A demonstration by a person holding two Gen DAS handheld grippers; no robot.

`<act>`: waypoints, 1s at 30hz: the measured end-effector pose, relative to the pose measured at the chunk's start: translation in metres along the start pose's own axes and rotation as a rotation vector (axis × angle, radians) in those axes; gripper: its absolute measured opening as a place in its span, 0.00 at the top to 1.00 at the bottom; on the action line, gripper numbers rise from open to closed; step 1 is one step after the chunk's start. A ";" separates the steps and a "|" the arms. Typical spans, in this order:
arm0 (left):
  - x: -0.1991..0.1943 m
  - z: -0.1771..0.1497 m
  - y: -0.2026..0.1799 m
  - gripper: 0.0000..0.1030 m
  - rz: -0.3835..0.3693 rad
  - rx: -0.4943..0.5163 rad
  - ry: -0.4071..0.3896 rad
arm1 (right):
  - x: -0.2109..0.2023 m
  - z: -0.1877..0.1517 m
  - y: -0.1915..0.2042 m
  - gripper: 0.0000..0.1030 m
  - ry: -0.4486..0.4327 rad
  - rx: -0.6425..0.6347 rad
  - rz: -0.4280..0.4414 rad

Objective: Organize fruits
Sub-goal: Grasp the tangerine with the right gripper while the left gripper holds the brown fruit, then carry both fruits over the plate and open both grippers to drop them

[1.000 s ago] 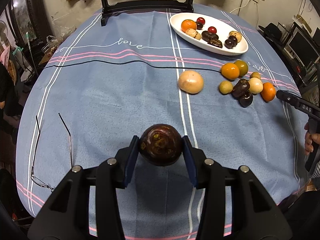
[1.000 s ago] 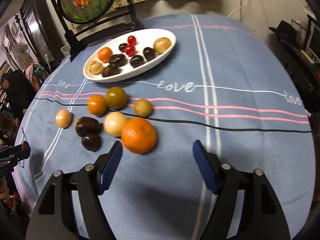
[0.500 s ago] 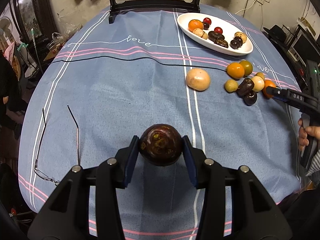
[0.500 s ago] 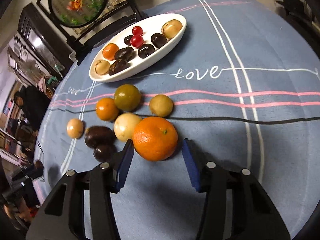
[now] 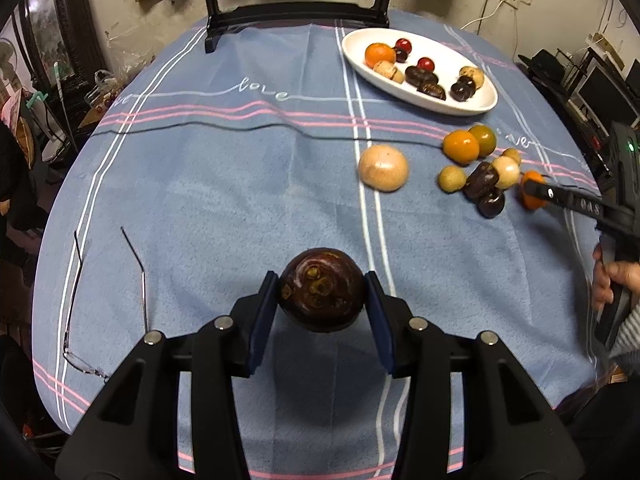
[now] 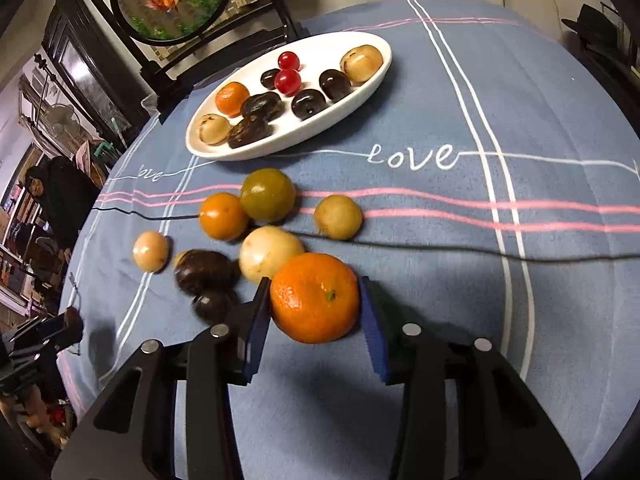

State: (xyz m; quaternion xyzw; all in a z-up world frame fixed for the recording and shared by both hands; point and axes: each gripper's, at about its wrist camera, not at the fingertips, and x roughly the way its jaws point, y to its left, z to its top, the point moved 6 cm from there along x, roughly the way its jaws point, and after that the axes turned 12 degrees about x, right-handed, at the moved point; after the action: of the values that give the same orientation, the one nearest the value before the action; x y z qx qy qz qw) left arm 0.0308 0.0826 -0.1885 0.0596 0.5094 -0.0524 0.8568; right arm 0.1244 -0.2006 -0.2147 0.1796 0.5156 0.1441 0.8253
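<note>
Right tool (image 6: 316, 308) closing on orange (image 6: 315, 297); left tool (image 5: 322, 306) grips dark fruit (image 5: 322, 290).

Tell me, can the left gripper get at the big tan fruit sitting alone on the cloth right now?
Probably not: the left gripper is shut on a dark round fruit, so its jaws are full, though bare cloth lies before the tan fruit.

Left wrist view looks steeply down along its fingers over the blue tablecloth (image 5: 224, 200), far from the white plate (image 5: 486, 106). Right wrist view sits closer, angled down at the same plate (image 6: 372, 80). Both share the loose fruit cluster (image 5: 484, 168).
</note>
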 end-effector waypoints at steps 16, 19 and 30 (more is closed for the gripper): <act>0.015 0.040 -0.038 0.57 -0.102 0.063 -0.057 | -0.067 -0.037 -0.010 0.58 -0.095 -0.089 -0.095; 0.018 0.049 -0.047 0.57 -0.113 0.088 -0.059 | -0.072 -0.035 -0.018 0.58 -0.110 -0.067 -0.107; 0.036 0.087 -0.057 0.57 -0.136 0.135 -0.054 | -0.062 -0.015 -0.012 0.58 -0.097 -0.064 -0.090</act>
State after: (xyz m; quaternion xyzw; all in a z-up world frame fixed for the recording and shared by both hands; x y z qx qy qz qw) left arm 0.1150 0.0114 -0.1817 0.0812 0.4843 -0.1461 0.8588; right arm 0.0848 -0.2354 -0.1765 0.1368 0.4777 0.1144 0.8602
